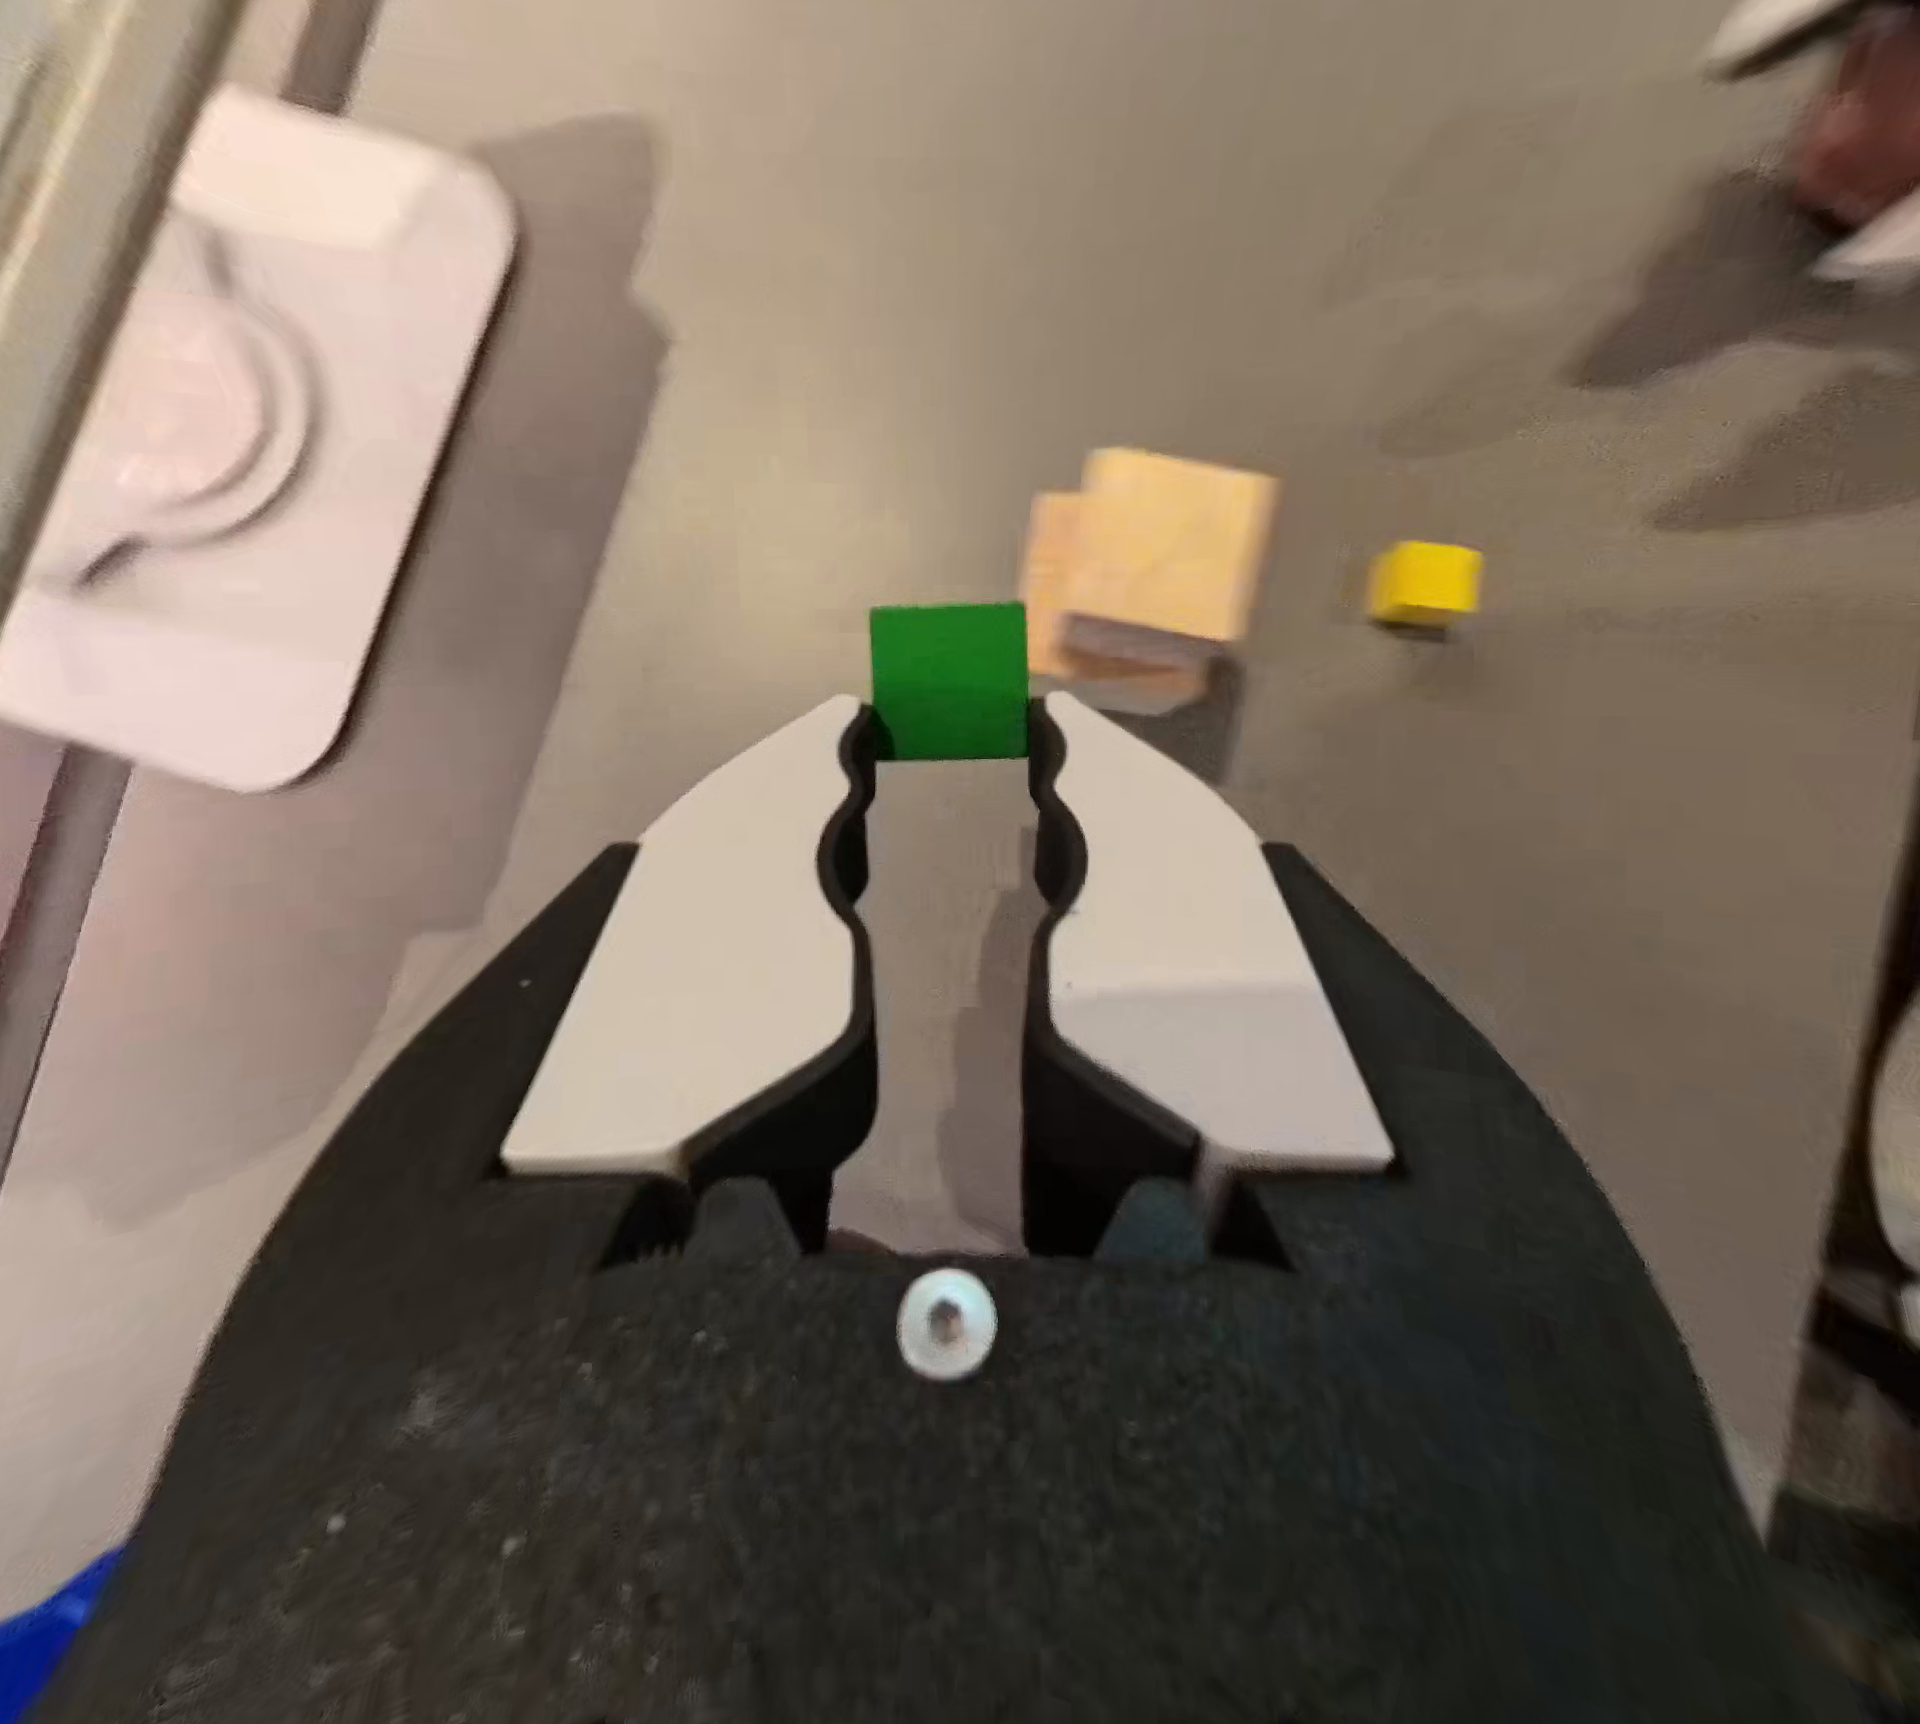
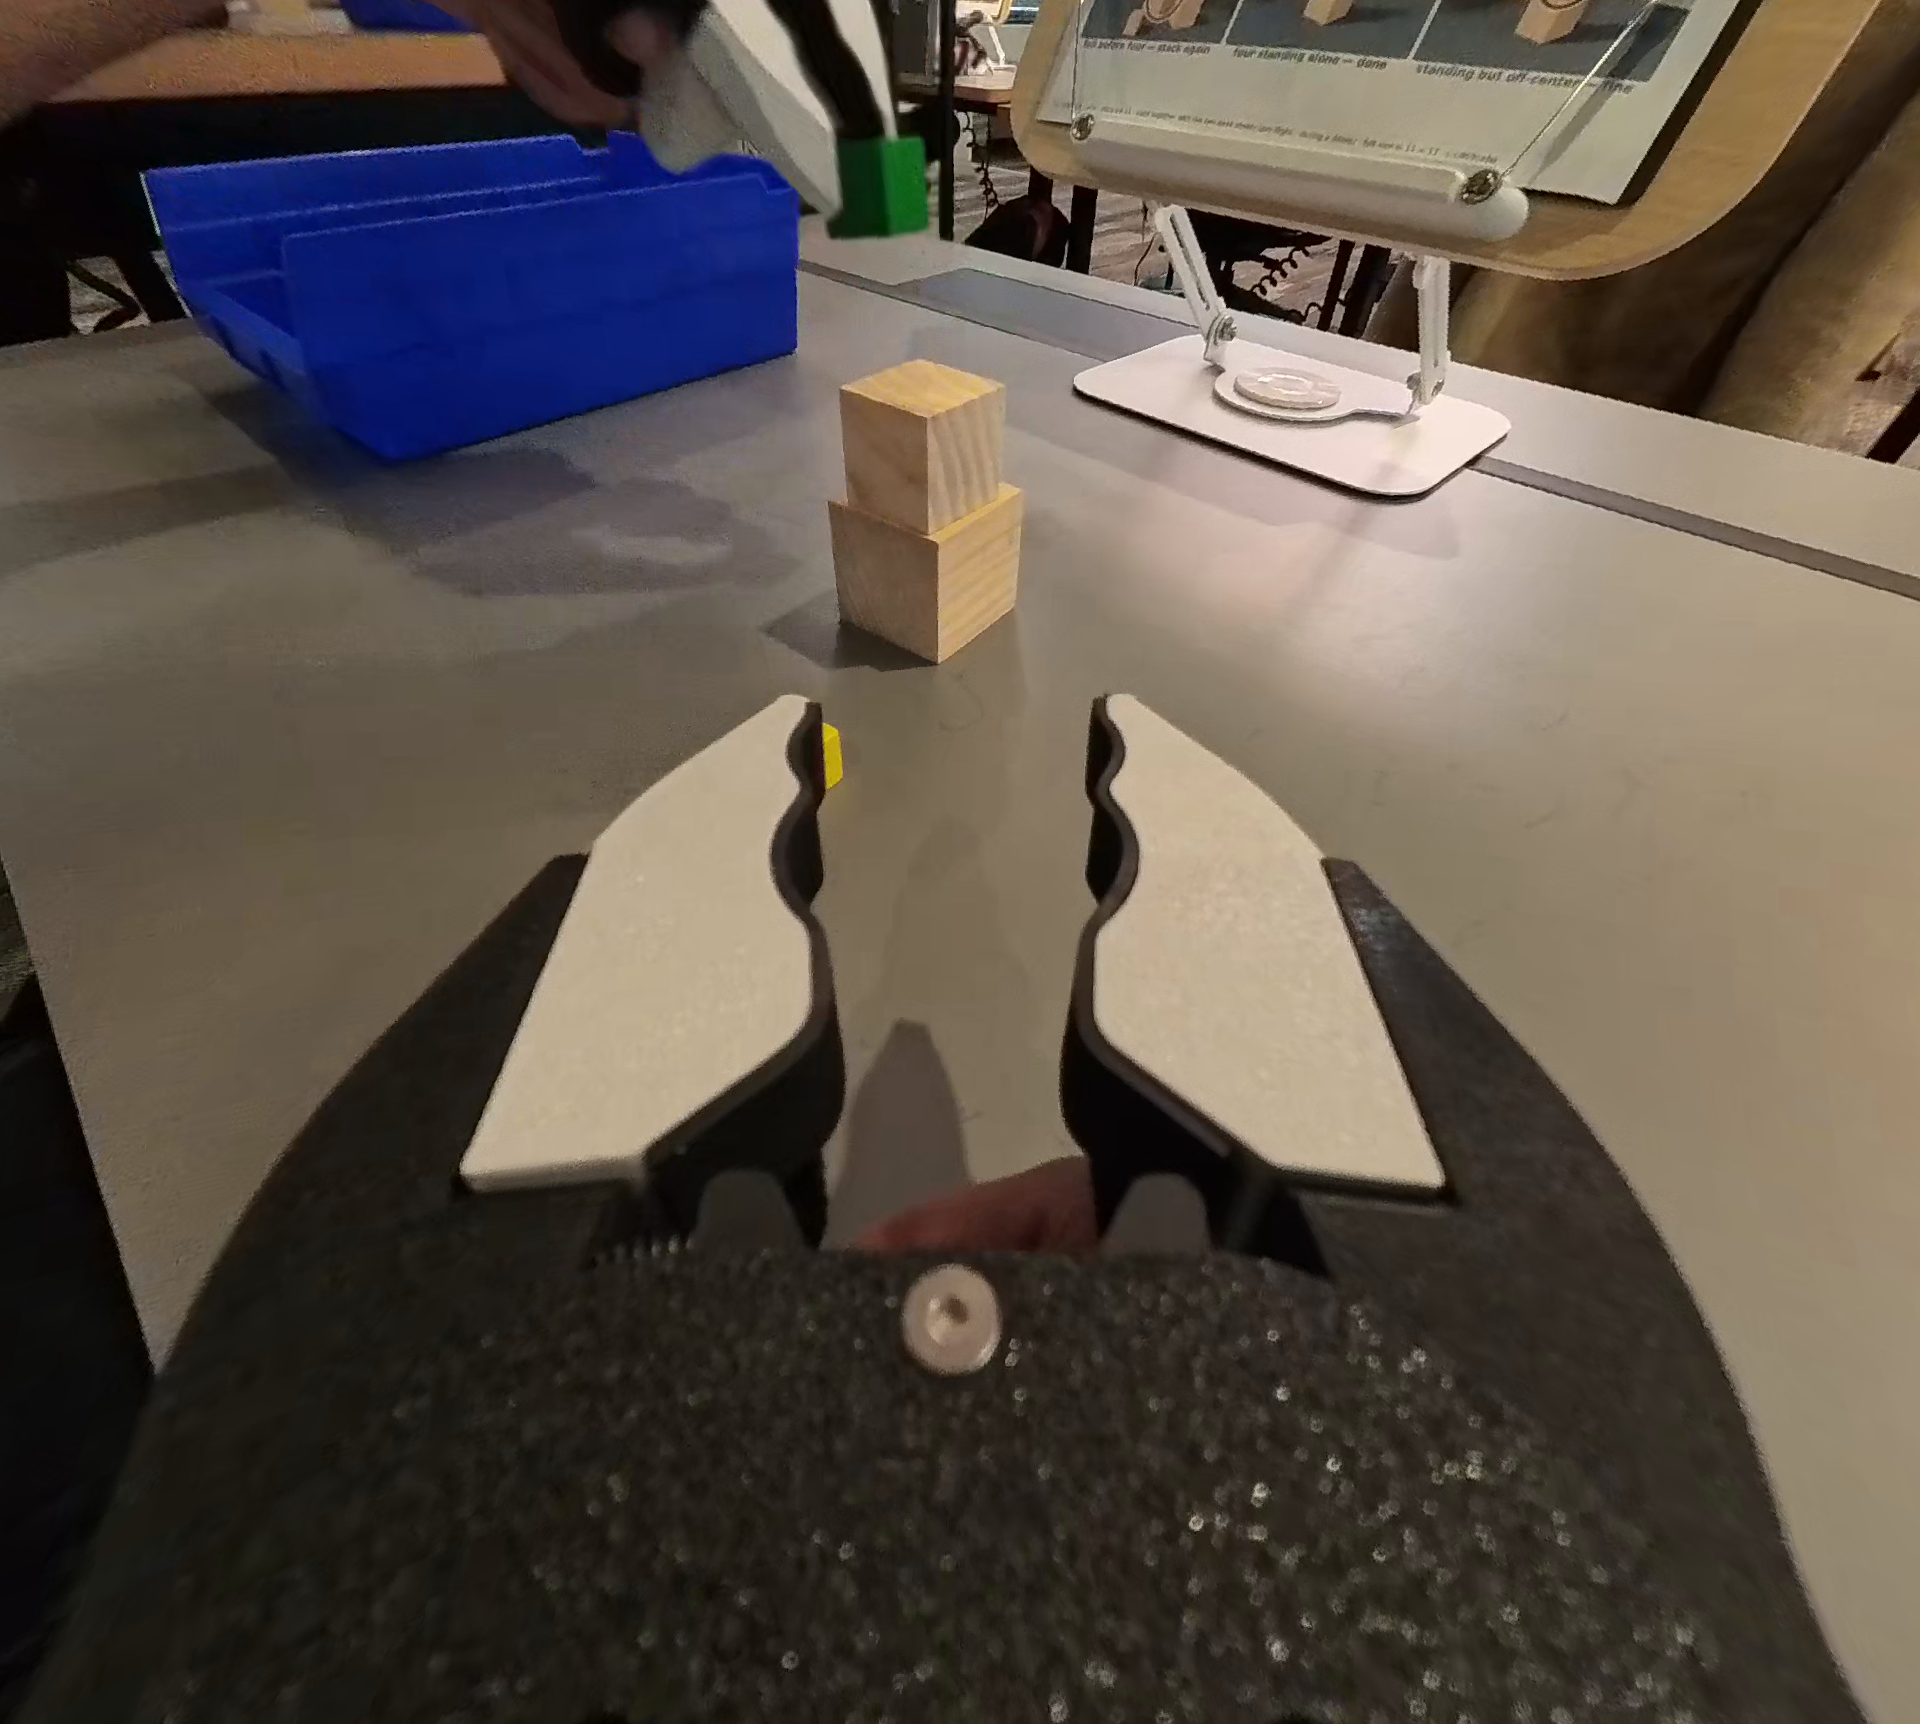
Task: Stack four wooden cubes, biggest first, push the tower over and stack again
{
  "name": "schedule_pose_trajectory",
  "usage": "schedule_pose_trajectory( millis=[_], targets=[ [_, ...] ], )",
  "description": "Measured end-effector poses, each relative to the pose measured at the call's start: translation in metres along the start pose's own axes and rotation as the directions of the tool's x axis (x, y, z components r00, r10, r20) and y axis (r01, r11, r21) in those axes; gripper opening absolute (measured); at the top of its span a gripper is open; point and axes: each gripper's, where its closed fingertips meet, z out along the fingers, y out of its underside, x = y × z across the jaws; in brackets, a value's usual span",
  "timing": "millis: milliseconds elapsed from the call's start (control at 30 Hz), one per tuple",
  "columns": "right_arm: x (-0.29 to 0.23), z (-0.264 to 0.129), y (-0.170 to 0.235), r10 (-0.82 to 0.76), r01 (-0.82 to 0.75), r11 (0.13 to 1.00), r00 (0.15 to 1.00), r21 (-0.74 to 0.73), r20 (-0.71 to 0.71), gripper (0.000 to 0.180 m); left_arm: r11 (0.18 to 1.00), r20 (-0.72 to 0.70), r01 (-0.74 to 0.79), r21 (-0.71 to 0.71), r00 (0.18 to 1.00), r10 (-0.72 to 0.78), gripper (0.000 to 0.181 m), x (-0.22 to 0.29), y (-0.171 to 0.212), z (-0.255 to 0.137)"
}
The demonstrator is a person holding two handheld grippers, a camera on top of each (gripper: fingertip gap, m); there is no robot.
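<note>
The grey table [image 2: 1351, 739] carries a two-cube wooden stack [image 2: 928, 511], larger cube beneath. The left gripper [image 1: 951, 718] clamps the green cube [image 1: 948, 682] at its fingertips, raised above the stack (probably the third tier). The right gripper [image 2: 951, 739] hangs spread and empty; its left finger hides most of the yellow cube [image 2: 832, 755].

On the bench [image 2: 1351, 739], a smaller cube [image 2: 920, 443] sits on a bigger cube [image 2: 925, 578]; a bin [image 2: 499, 303] lies far left, a stand [image 2: 1299, 417] far right.
</note>
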Motion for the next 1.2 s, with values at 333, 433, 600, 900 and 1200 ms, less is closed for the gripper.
schedule_pose_trajectory(
  millis=[333,433,600,900,1200],
  targets=[
    [0.001,-0.001,0.001,0.008,-0.008,1.0,1.0,-0.003,-0.008,0.047,0.986,-0.047,-0.134,-0.102,0.99,0.13,0.028,0.044,-0.014,0.029],
    [0.001,-0.001,0.0,0.009,-0.009,1.0,1.0,0.0,-0.01,0.046,0.984,-0.049,-0.127,-0.126,0.991,0.121,0.028,0.041,-0.011,0.033],
    [0.0,-0.001,0.001,0.004,-0.004,1.0,1.0,-0.004,-0.007,0.046,0.985,-0.062,-0.122,-0.126,0.991,0.115,0.027,0.04,-0.014,0.034],
    [-0.001,-0.001,0.002,-0.001,0.001,1.0,1.0,-0.013,-0.006,0.046,0.98,-0.059,-0.124,-0.157,0.992,0.116,0.036,0.04,-0.012,0.042],
    [-0.002,0.001,0.003,-0.005,0.005,1.0,1.0,-0.023,-0.003,0.047,0.998,0.203,-0.034,0.053,0.979,0.022,0.076,0.042,-0.021,-0.006]
  ],
)
